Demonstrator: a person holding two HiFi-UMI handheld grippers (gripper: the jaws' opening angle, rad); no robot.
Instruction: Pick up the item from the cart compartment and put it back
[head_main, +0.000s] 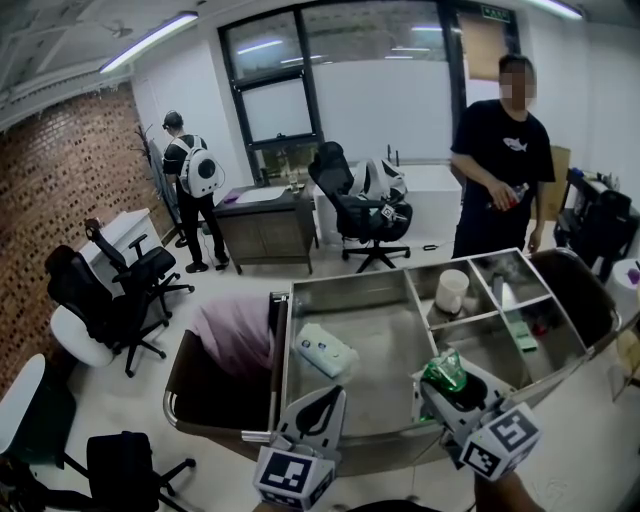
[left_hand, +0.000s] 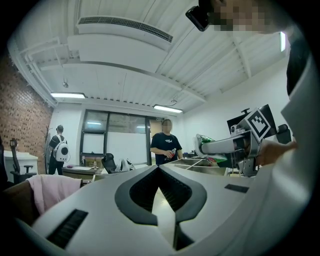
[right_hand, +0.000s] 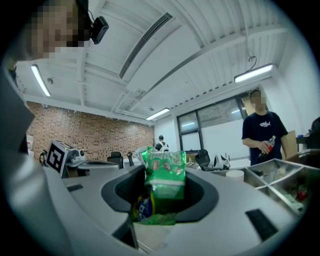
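Observation:
A green snack packet (head_main: 443, 371) is pinched upright in my right gripper (head_main: 447, 384), which is shut on it above the near edge of the steel cart (head_main: 345, 300). In the right gripper view the green snack packet (right_hand: 164, 176) fills the gap between the jaws, with a blue and yellow patch low on it. My left gripper (head_main: 330, 398) hovers at the cart's near rim, shut and holding nothing. The left gripper view shows the left gripper (left_hand: 159, 169) with its tips meeting, and the right gripper (left_hand: 227, 145) with the packet off to the right.
A white packet (head_main: 325, 351) lies in the cart's large compartment. A white roll (head_main: 452, 290) and small items sit in the right compartments. Pink cloth (head_main: 234, 336) fills the bag on the cart's left. A person in a black shirt (head_main: 499, 160) stands behind the cart. Office chairs (head_main: 110, 300) stand at left.

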